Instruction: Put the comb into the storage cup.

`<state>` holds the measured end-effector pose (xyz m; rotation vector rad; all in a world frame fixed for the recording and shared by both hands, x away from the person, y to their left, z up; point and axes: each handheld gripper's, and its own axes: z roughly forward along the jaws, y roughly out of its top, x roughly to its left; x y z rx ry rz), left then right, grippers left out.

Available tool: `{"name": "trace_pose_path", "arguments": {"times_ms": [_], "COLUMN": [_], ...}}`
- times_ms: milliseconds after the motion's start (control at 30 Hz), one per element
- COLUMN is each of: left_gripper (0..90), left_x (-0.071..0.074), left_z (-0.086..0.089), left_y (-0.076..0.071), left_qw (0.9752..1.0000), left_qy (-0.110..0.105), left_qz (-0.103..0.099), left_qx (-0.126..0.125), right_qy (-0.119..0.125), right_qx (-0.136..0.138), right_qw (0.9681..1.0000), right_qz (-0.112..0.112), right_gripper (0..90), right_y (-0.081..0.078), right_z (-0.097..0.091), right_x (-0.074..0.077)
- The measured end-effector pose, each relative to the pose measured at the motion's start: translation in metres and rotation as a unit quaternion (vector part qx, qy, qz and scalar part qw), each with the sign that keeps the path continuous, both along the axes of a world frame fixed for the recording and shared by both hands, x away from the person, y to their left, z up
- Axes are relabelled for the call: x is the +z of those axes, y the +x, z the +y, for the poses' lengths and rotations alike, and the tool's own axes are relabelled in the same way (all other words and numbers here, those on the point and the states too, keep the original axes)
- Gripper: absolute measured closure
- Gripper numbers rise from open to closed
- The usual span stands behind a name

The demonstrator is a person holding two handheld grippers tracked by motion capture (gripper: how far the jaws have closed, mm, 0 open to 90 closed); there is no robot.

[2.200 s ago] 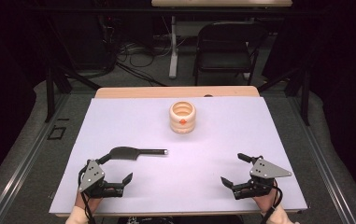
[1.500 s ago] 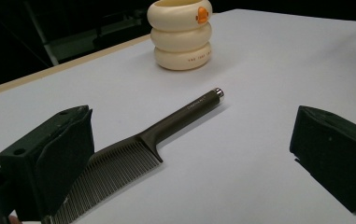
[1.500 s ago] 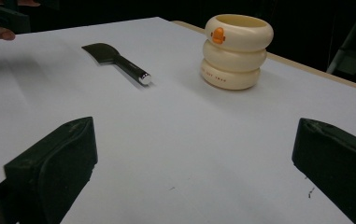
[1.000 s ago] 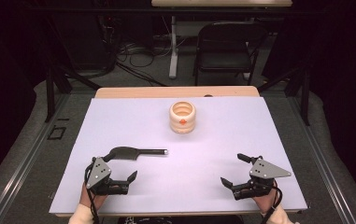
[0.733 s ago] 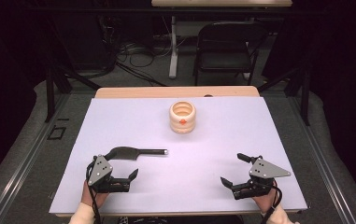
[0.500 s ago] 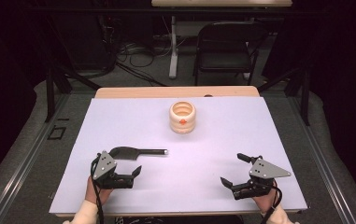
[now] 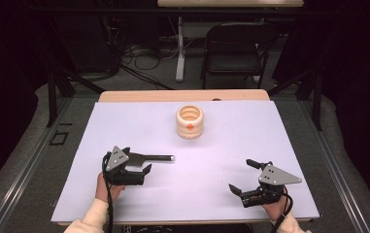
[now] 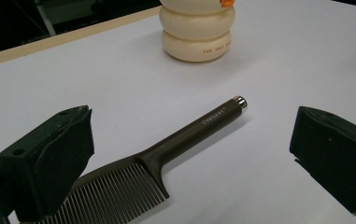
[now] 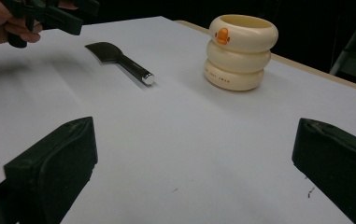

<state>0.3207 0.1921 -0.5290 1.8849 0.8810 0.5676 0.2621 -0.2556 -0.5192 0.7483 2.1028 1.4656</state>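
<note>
A dark comb (image 7: pixel 156 157) lies flat on the white table (image 7: pixel 250 131), its metal-capped handle pointing right. My left gripper (image 7: pixel 138 159) hovers open over the comb's toothed end. In the left gripper view the comb (image 8: pixel 185 135) runs between the wide-apart jaws of that gripper (image 8: pixel 190 140), with the teeth by the left jaw. A cream ribbed holder (image 7: pixel 190 121) with an orange mark stands upright beyond it. My right gripper (image 7: pixel 240 174) is open and empty near the front right. In the right gripper view, the holder (image 9: pixel 241 46), the comb (image 9: pixel 119 58) and the left gripper (image 9: pixel 45 11) lie ahead.
The holder (image 8: pixel 197 32) stands past the comb's handle tip. A wooden strip (image 7: pixel 182 95) edges the table's far side. Beyond it are a folding chair (image 7: pixel 233 48) and cables on the floor. Bare white surface lies between the two grippers.
My left gripper has moved forward and to the right, from the front left edge to over the comb's toothed end. The right gripper, comb and holder have stayed put.
</note>
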Motion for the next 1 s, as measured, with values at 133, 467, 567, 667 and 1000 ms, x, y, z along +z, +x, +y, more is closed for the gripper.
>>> {"name": "trace_pose_path", "arguments": {"times_ms": [133,467,567,667,1000], "left_gripper": [0.0,0.0,0.0,0.0,0.2], "left_x": [0.001,0.001,-0.001,-0.002,-0.005], "left_z": [-0.002,-0.012,-0.014,-0.019,-0.031], "left_y": [0.006,0.026,0.032,0.038,0.051], "left_qw": [1.0000,0.9998,0.9996,0.9993,0.9977], "left_qy": [0.002,0.015,0.016,0.020,0.036], "left_qz": [0.002,0.012,0.020,0.030,0.054], "left_qx": [0.004,0.008,0.011,0.012,0.018], "right_qy": [-0.001,-0.002,-0.002,-0.001,-0.001], "right_qx": [0.000,-0.001,0.000,0.002,0.004], "right_qw": [1.0000,1.0000,1.0000,1.0000,1.0000], "right_qz": [0.001,0.000,0.001,0.001,0.006], "right_gripper": [0.0,0.0,0.0,0.0,0.0], "right_y": [0.000,0.001,0.001,0.000,0.001], "right_z": [0.000,-0.001,-0.001,-0.001,0.000], "right_x": [0.000,0.000,0.000,0.000,-0.001]}}
